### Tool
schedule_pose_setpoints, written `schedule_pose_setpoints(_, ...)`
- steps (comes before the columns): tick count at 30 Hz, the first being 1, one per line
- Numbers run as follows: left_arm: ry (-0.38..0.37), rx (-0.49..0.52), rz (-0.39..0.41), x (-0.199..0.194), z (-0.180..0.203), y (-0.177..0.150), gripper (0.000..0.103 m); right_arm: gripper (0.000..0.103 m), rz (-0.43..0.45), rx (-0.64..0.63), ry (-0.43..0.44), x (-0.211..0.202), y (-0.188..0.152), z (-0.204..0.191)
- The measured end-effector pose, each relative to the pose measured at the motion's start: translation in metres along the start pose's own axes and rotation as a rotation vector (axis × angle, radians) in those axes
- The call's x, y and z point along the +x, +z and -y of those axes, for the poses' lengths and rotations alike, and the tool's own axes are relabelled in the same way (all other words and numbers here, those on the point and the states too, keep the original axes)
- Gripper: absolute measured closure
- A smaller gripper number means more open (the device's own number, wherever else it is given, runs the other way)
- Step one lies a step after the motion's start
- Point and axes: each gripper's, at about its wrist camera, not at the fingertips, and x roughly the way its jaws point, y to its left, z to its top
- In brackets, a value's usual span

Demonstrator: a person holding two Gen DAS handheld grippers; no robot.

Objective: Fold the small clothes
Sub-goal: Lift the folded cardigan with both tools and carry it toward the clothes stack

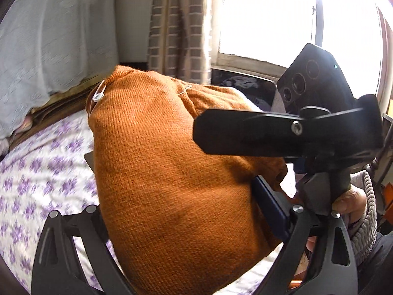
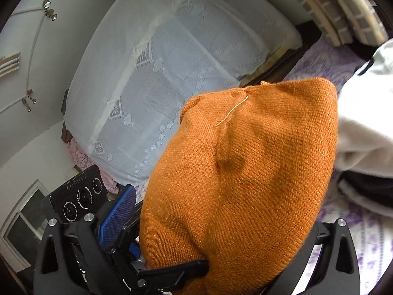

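Knit: orange knit garment fills the middle of both wrist views, bunched and lifted off the bed, hanging between the two grippers.
Knit details: a loose pale thread runs down one seam; a small white tag fastener sits near the top edge in the left view.
Left gripper: left gripper has the knit draped between and over its fingers, with a blue pad pressed against the cloth's right side. Its far finger is hidden by the cloth, so how far it is open cannot be told.
Right gripper: right gripper is likewise buried under the knit; the cloth covers the gap between the fingers, so its opening cannot be told either.
Other gripper seen: in each view the opposite gripper shows beside the knit, touching it, a black body with three round lenses.
Hand: a hand in a ribbed grey cuff grips the handle at the right of the left view.
Bed: bed sheet, white with purple flowers, lies below the knit.
Pile: white and dark clothing lies on the bed at the right of the right view, just beside the knit.
Background: lace cover behind the bed; checked curtain by a bright window.
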Motion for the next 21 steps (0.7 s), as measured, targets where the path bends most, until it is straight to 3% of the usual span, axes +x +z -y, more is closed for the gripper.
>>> schedule_pose_setpoints(7, -0.056, 0.048, 0.037, 0.02, 0.032, 0.079, 0.011, 0.003, 0.115, -0.016, -0.007, -0.068, 0.057, 0.009)
schedule_pose_setpoints(15, -0.069, 0.056, 0.054, 0.071, 0.059, 0.155, 0.011, 0.003, 0.215, -0.01, -0.068, -0.103, 0.123, 0.046)
schedule_pose_setpoints(19, -0.054, 0.053, -0.006, 0.129, 0.064, 0.161, 0.007, 0.003, 0.235, 0.044, -0.131, -0.109, 0.136, 0.1)
schedule_pose_setpoints(21, -0.009, 0.032, -0.098, 0.168, 0.058, 0.142, 0.006, 0.003, 0.216, 0.12, -0.189, -0.106, 0.13, 0.142)
